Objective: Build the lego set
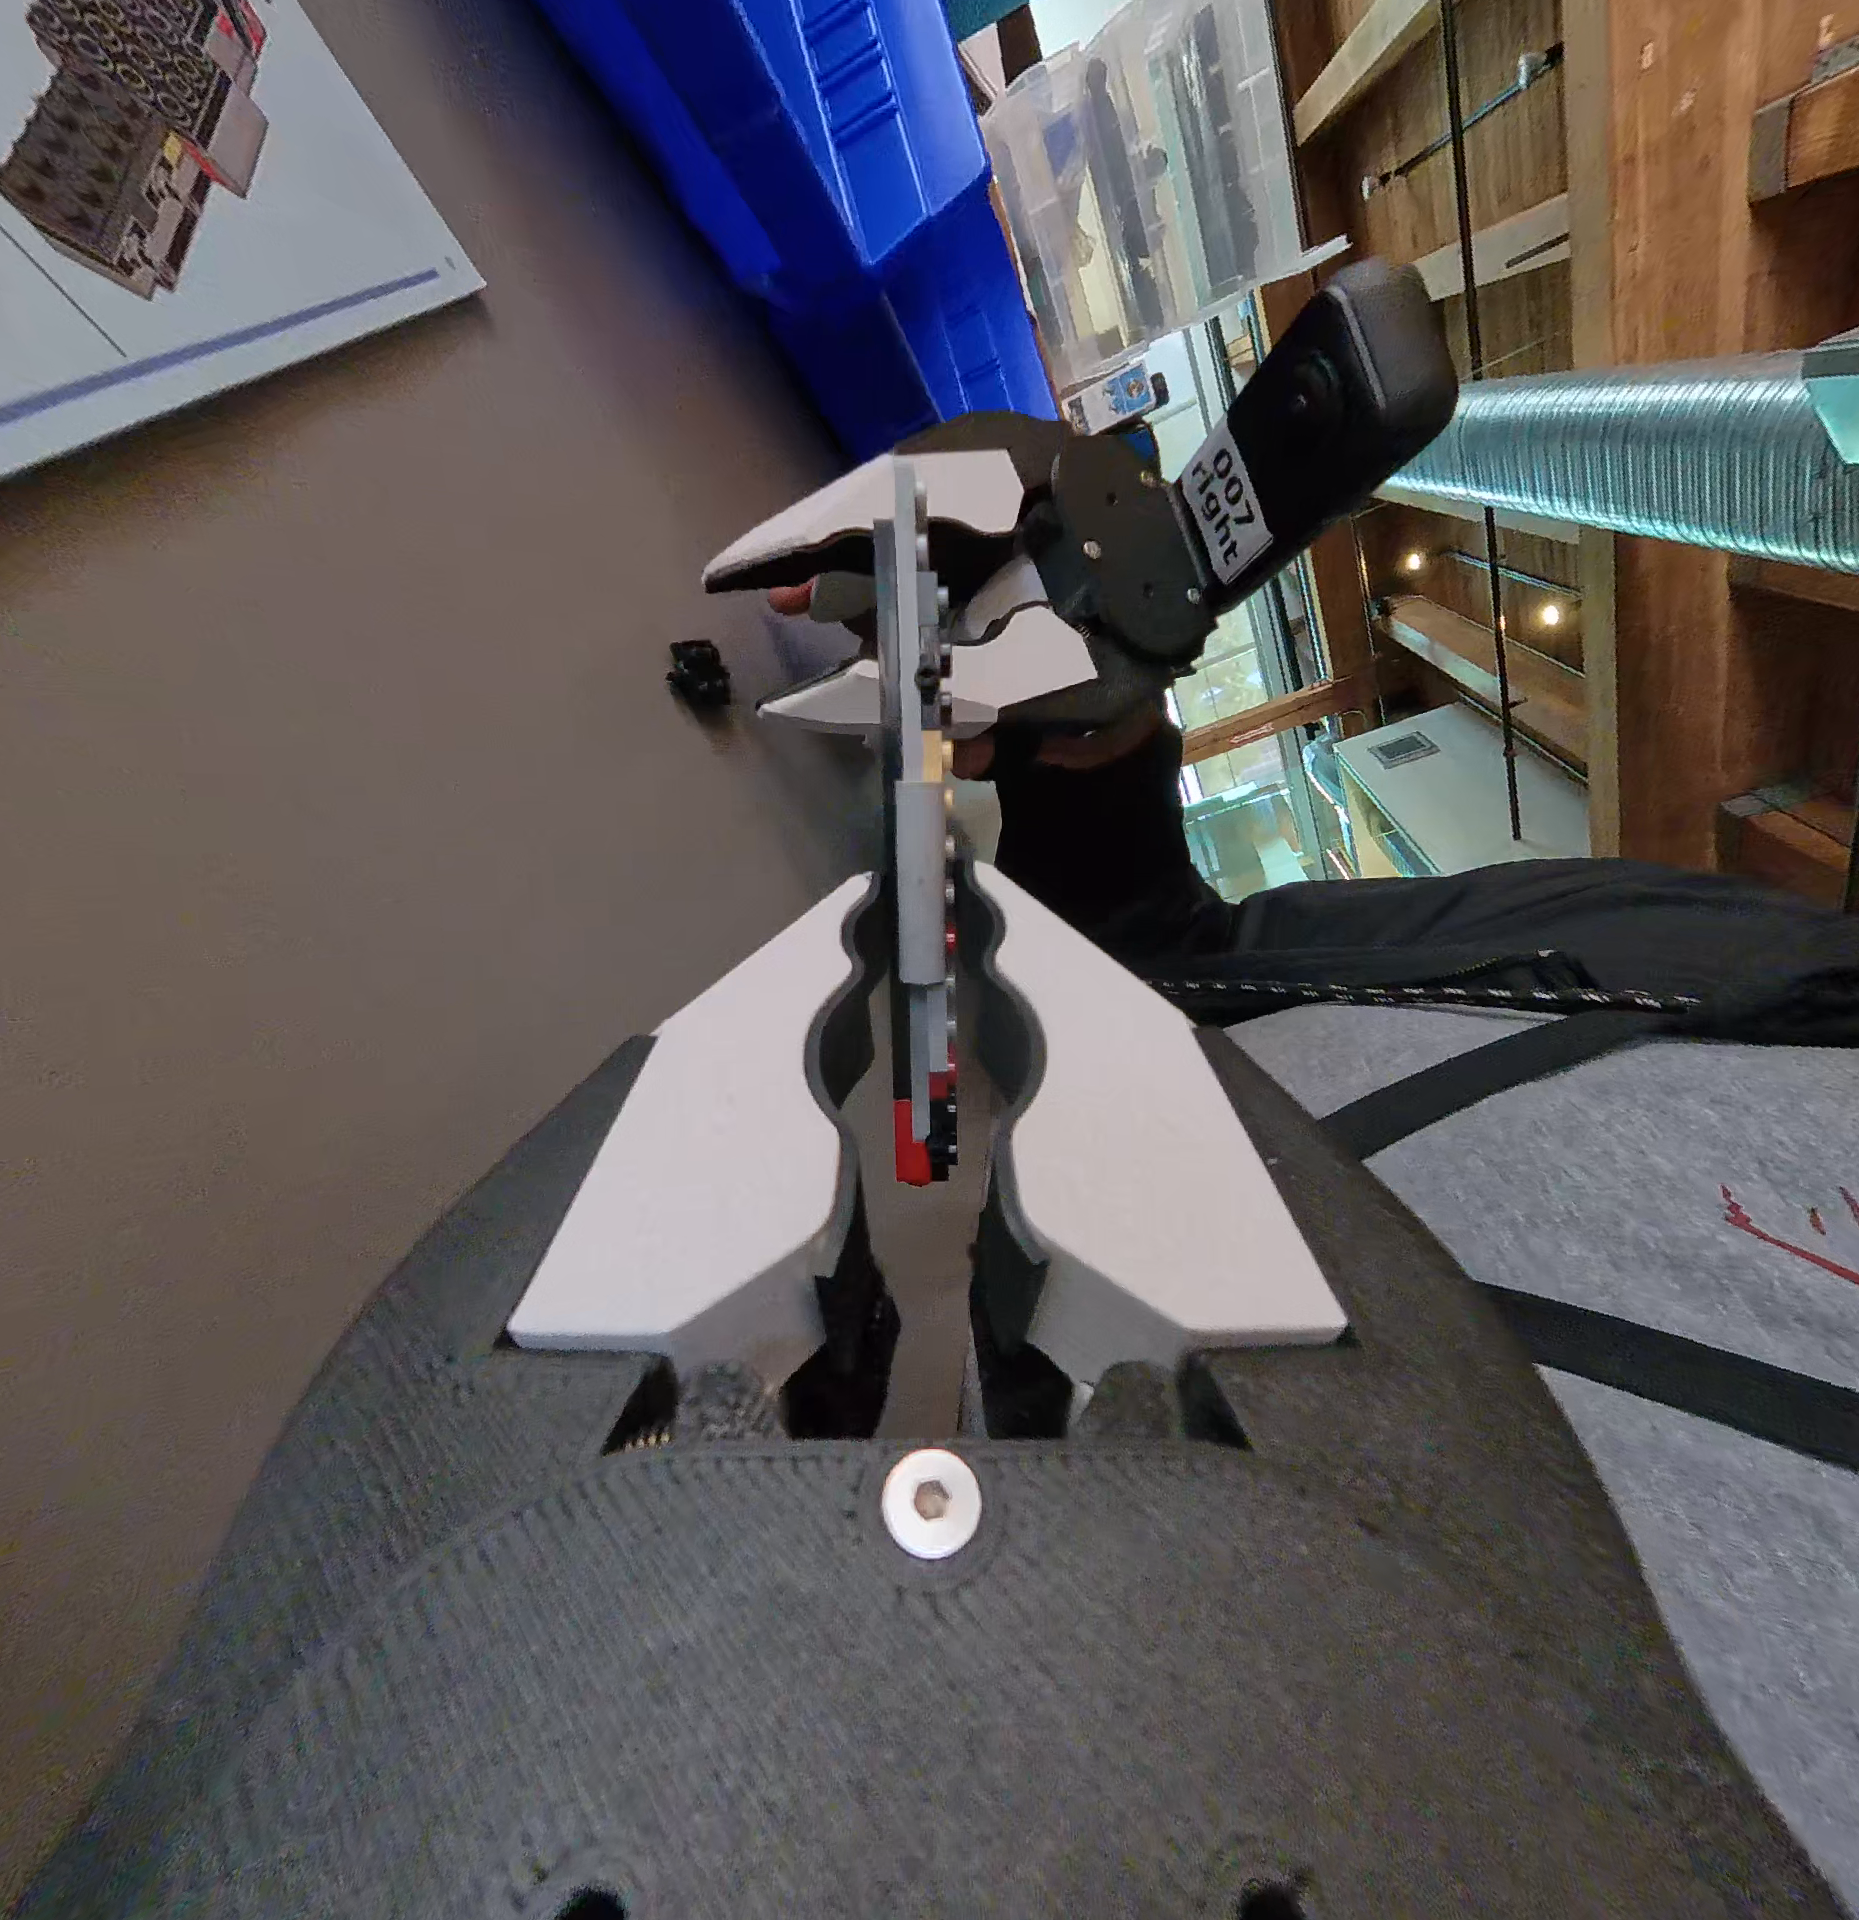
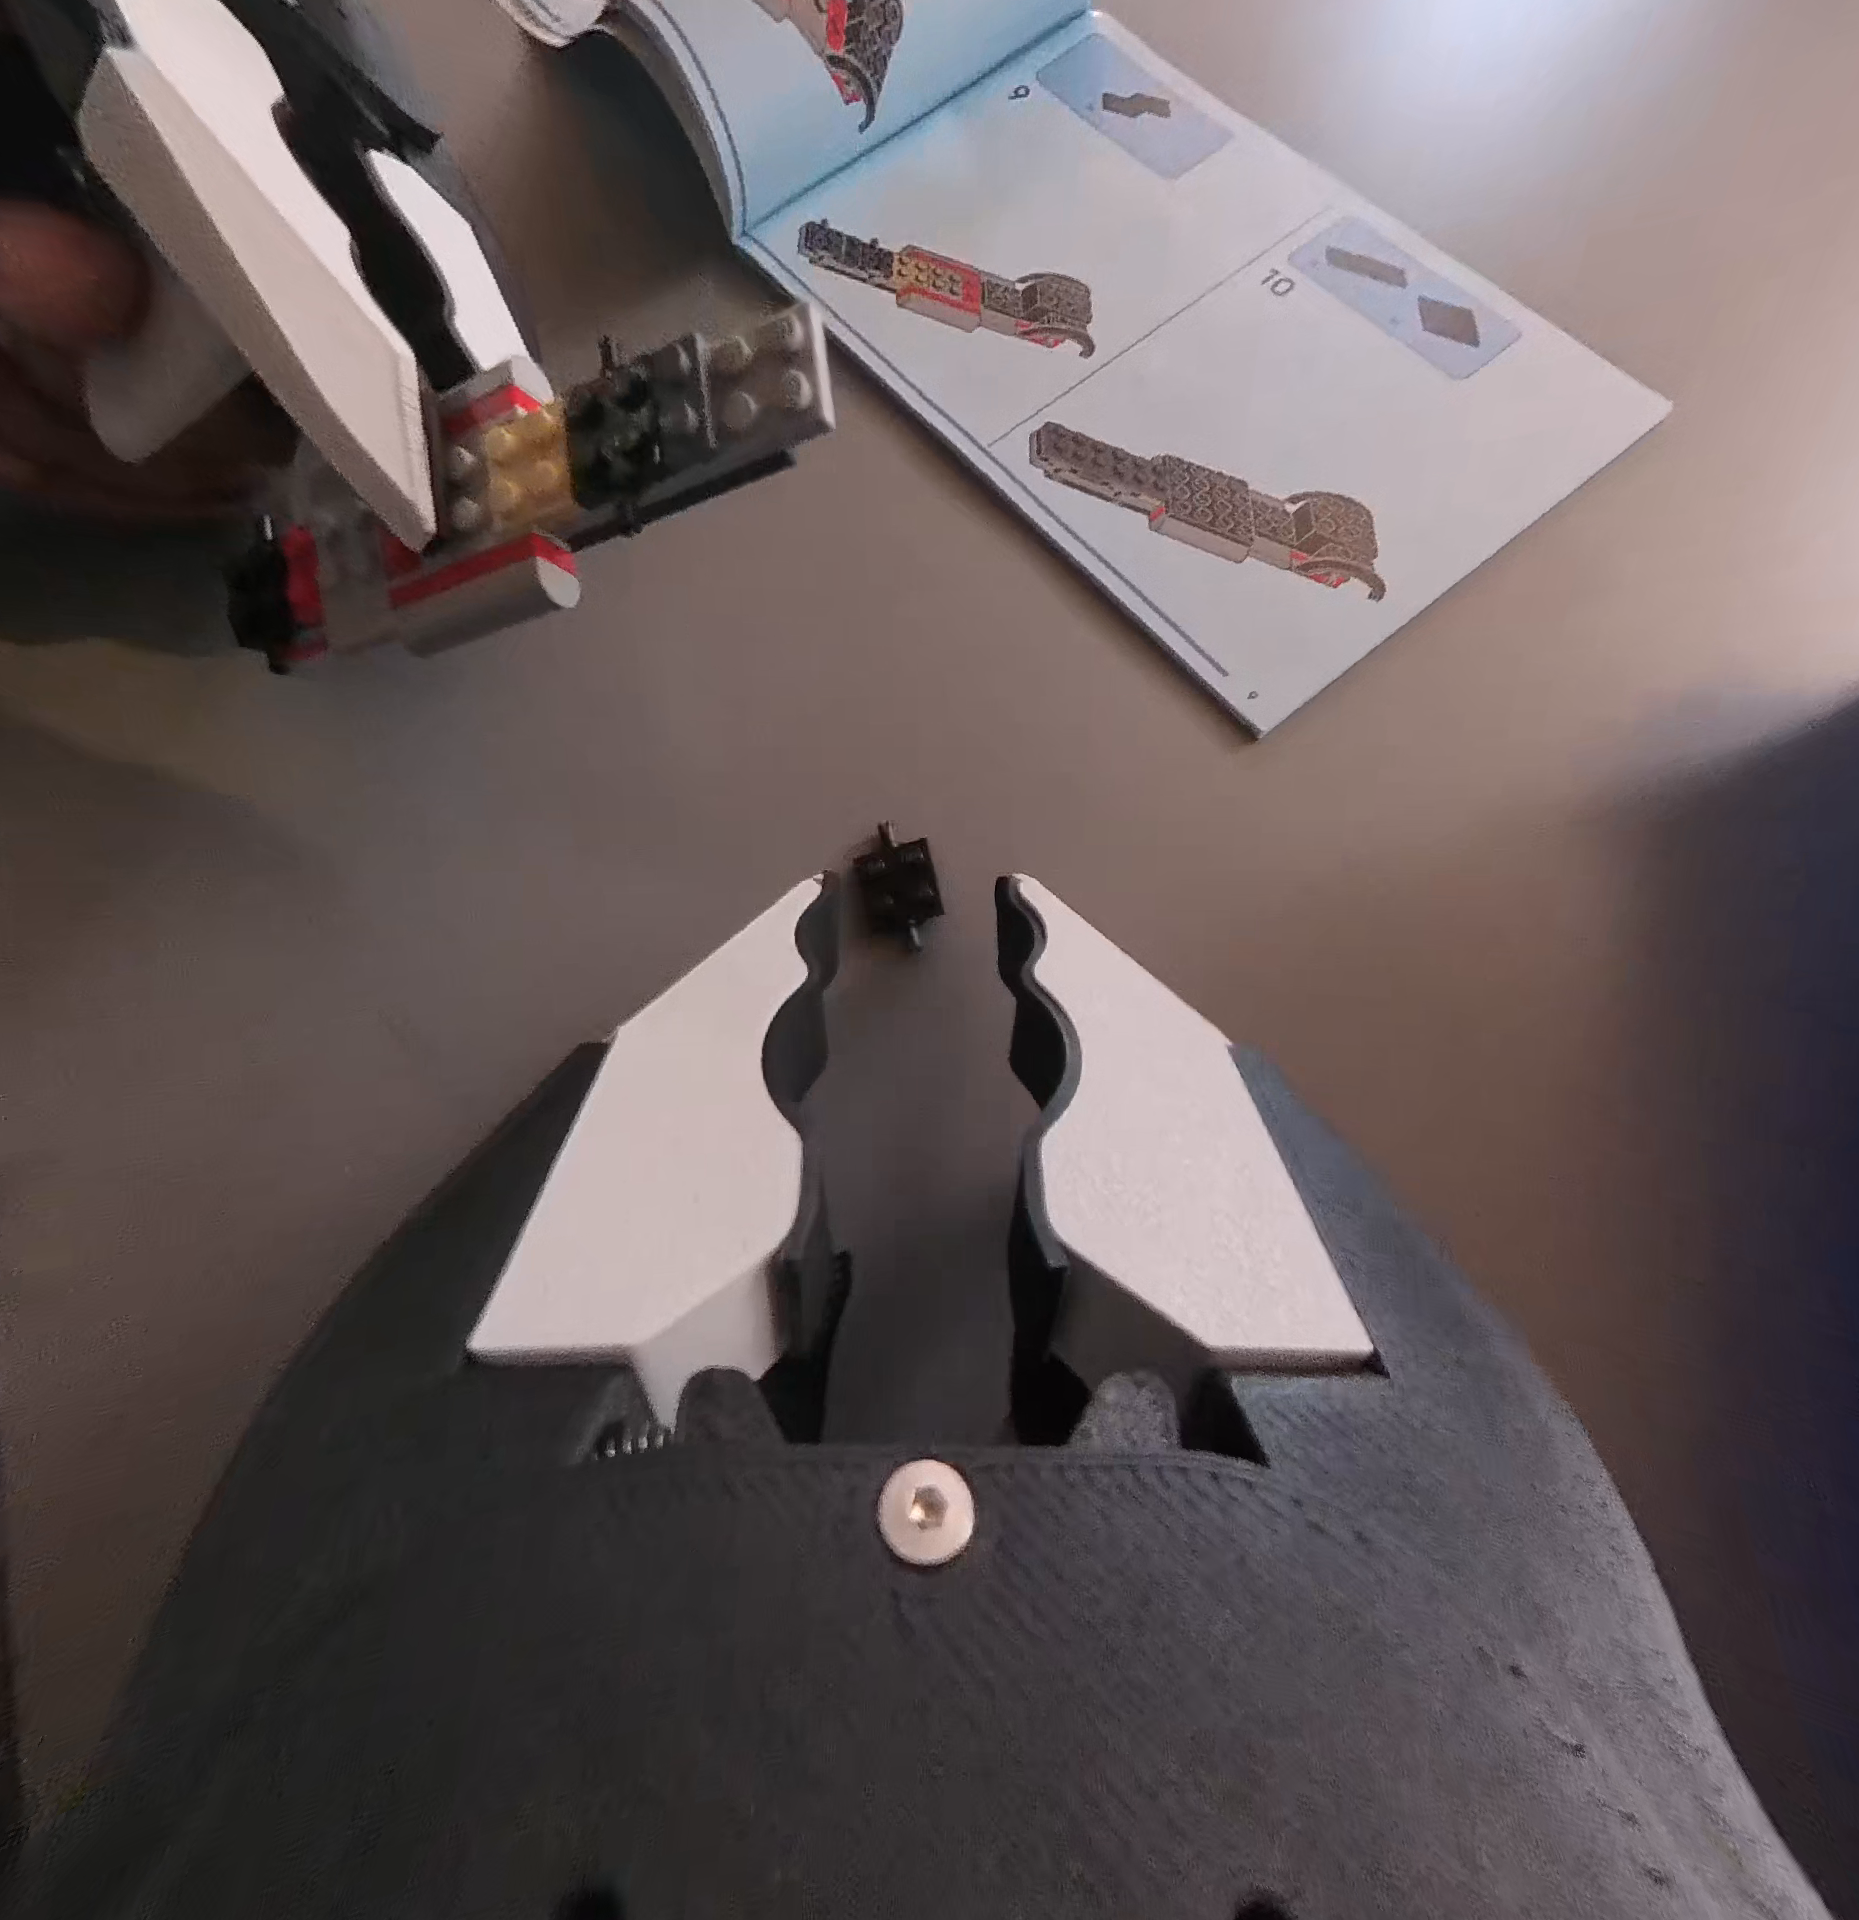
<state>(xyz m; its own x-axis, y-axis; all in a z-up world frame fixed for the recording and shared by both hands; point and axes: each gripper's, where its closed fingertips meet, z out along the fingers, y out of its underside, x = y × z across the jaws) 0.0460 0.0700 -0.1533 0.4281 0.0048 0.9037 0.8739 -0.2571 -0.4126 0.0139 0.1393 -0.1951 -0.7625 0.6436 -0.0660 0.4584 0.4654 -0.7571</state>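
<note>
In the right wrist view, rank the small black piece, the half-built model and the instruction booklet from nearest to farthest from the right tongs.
1. Small black piece, on the table between the right tongs' tips.
2. Half-built model, upper left, held by the left tongs.
3. Instruction booklet, upper right; roughly as far as the model, too close to call.

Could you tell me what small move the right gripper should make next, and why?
Probably ease the right gripper forward and shut it on the small black piece. Its fingers are open, the piece lies loose on the table near their tips, and the left gripper already holds the lego assembly.
</note>
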